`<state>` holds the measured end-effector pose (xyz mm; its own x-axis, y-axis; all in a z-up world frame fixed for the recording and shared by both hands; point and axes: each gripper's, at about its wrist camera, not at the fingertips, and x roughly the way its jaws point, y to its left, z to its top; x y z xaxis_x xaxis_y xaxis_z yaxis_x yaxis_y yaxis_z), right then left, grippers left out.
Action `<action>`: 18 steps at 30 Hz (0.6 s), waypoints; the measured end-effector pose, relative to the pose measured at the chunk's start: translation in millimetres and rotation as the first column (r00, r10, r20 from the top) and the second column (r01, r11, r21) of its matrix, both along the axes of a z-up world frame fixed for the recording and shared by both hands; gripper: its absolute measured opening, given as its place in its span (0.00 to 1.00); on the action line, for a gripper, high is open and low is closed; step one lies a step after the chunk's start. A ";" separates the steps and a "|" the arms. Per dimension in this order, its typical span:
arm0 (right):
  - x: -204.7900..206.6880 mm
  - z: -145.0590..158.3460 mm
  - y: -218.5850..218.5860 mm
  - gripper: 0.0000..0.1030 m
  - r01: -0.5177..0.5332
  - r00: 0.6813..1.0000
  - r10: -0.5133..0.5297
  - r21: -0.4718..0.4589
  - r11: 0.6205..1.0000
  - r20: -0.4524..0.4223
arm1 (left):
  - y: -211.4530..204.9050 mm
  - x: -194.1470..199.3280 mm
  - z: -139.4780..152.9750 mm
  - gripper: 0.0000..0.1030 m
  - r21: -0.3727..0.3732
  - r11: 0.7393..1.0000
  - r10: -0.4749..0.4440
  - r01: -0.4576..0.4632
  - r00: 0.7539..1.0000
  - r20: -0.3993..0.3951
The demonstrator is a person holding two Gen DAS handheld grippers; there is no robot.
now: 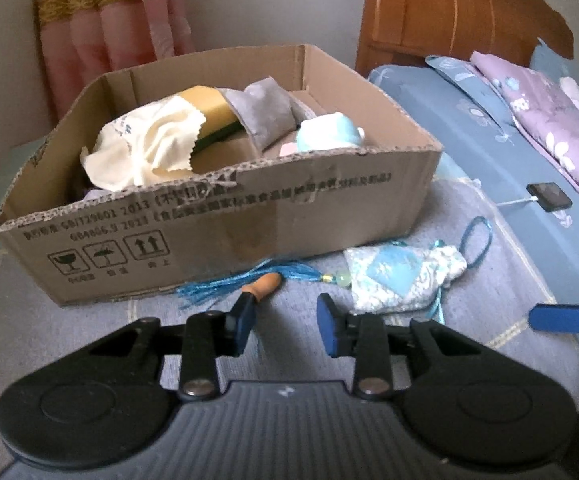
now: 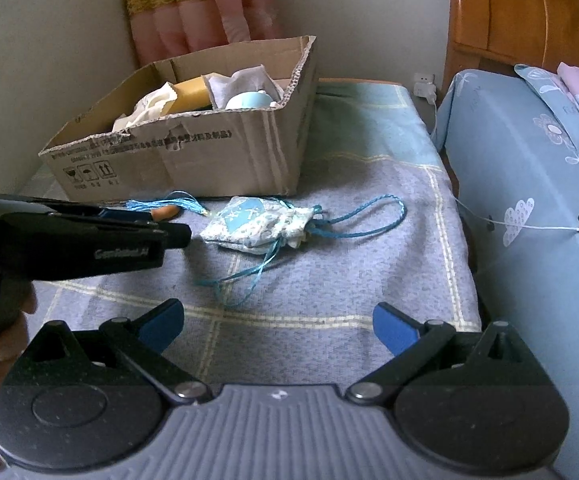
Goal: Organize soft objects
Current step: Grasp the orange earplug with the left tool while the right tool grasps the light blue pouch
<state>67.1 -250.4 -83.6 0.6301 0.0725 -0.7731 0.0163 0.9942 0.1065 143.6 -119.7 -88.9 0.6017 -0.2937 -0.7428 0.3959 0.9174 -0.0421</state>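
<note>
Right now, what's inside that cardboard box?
The cardboard box holds a cream cloth, a yellow sponge, a grey pouch and a pale blue soft toy. Anything beneath them is covered; the box's near wall hides its floor.

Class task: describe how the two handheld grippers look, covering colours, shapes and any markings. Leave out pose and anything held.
Both match. The left gripper and right gripper each have a ribbed grey body, two round black discs, black linkage arms with silver pivot bolts, and flat blue finger pads. The right view shows pale lettering on the left gripper's black side. No cables show.
</note>
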 end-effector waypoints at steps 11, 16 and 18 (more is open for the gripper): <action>-0.6 -3.9 0.1 0.99 -0.006 1.000 0.006 -0.006 1.000 -0.006 | -0.8 15.0 0.9 0.32 -0.038 0.994 0.102 -0.103 0.995 -0.020; -0.7 -4.4 1.4 0.99 -0.017 1.000 0.017 0.001 1.000 -0.008 | 1.2 15.1 0.9 0.19 -0.023 0.993 0.116 -0.117 0.993 -0.015; -0.7 -3.2 2.7 0.99 -0.024 1.000 0.024 -0.001 1.000 -0.002 | 5.6 15.1 1.3 0.18 -0.029 0.993 0.112 -0.113 0.993 -0.020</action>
